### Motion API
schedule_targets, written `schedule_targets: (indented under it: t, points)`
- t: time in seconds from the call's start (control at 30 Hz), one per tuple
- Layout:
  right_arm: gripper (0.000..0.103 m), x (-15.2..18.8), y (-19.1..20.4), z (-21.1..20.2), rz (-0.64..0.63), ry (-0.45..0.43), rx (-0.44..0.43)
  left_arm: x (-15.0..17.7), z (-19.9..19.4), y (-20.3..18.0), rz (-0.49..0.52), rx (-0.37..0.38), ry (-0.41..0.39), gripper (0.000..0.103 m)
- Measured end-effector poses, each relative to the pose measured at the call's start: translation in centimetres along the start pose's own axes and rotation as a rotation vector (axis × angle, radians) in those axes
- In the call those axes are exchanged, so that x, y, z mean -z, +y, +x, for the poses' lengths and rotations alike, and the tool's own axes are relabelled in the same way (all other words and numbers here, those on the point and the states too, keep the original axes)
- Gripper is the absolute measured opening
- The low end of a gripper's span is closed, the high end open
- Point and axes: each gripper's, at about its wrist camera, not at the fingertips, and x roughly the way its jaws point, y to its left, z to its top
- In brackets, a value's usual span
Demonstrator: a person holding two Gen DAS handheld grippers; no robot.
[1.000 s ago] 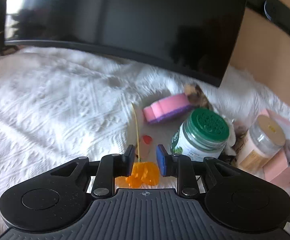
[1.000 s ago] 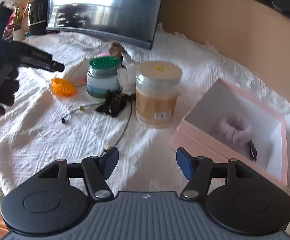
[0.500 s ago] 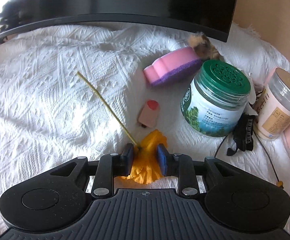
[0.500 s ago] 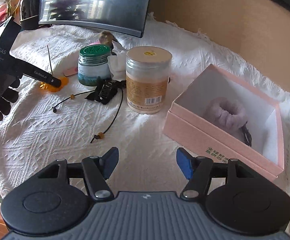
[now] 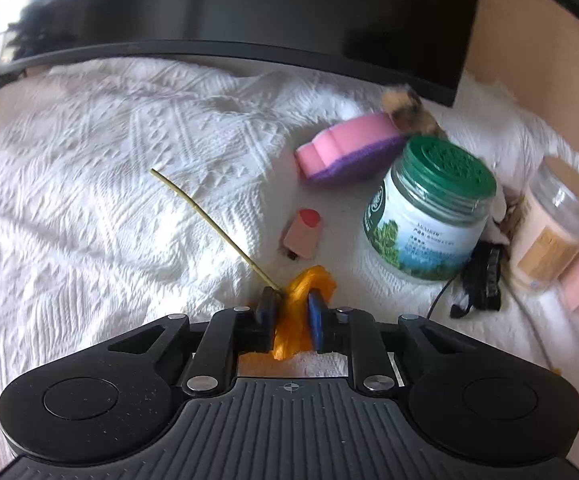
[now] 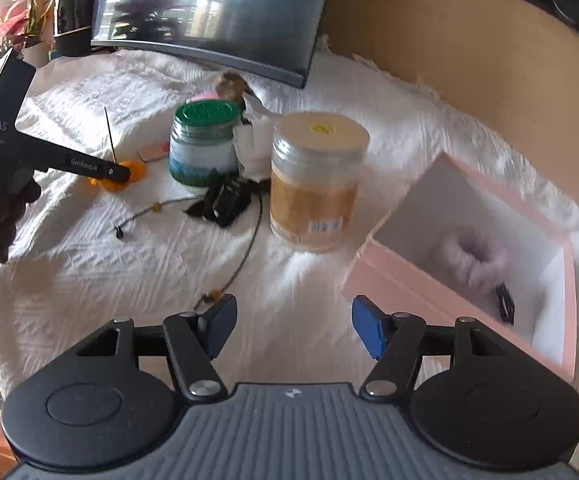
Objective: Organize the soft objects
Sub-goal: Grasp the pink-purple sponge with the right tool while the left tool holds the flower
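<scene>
Left gripper: fingers have just been closing and now pinch the orange flower, its petals bunched between the blue pads; the thin yellow-green stem sticks up and away to the left. The flower sits low on the white cloth covering the surface, toward its left side as the right wrist view shows it.

Right gripper: fingers well apart, nothing between them, hovering over bare cloth near the front edge.

Pink box: open, at the right side of the surface, just beside the right gripper. A fluffy lilac scrunchie lies inside it, with a small dark item next to it that I cannot identify.

Other items, mid-surface: green-lidded jar; tan-filled jar to its right; pink and purple sponge behind the green-lidded jar; small pink eraser-like piece just beyond the flower; black clip with a beaded cord between the jars. A dark monitor stands at the back edge.
</scene>
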Motion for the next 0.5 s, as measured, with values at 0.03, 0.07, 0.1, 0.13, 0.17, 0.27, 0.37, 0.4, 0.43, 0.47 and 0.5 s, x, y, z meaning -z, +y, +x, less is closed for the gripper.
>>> schedule_targets:
  t: [0.03, 0.07, 0.1, 0.13, 0.17, 0.27, 0.37, 0.4, 0.43, 0.47, 0.5]
  points:
    - [0.064, -0.3, 0.2, -0.1, -0.011, -0.007, -0.002, 0.0, -0.3, 0.1, -0.012, 0.003, -0.006, 0.02]
    - [0.064, -0.7, 0.4, -0.1, -0.025, -0.016, -0.002, 0.1, -0.6, 0.2, -0.022, 0.006, -0.011, 0.019]
    - [0.064, -1.2, 0.6, -0.2, -0.04, -0.028, -0.004, 0.1, -0.9, 0.3, -0.033, 0.011, -0.018, 0.019]
    - [0.064, -1.8, 0.8, -0.3, -0.053, -0.039, -0.01, 0.1, -1.3, 0.5, -0.046, 0.018, -0.027, 0.019]
    - [0.064, -2.4, 1.1, -0.4, -0.069, -0.051, -0.021, 0.0, -1.8, 0.7, -0.062, 0.026, -0.038, 0.019]
    - [0.064, -4.4, 2.2, -0.6, -0.14, -0.093, -0.048, -0.2, -3.2, 1.4, -0.105, 0.026, -0.076, 0.019]
    - [0.064, -7.1, 3.9, -0.3, -0.25, -0.141, -0.059, -0.7, -5.0, 2.3, -0.147, 0.031, -0.116, 0.019]
    - [0.064, -8.0, 4.6, -0.1, -0.29, -0.152, -0.056, -0.9, -5.6, 2.6, -0.155, 0.032, -0.128, 0.019]
    - [0.064, -9.0, 5.4, 0.2, -0.339, -0.162, -0.051, -1.1, -6.0, 2.8, -0.161, 0.03, -0.138, 0.019]
    - [0.064, -10.0, 6.1, 0.5, -0.389, -0.174, -0.049, -1.3, -6.5, 3.2, -0.17, 0.026, -0.147, 0.019]
    - [0.064, -11.1, 7.0, 0.9, -0.442, -0.185, -0.051, -1.5, -6.8, 3.5, -0.18, 0.024, -0.153, 0.019]
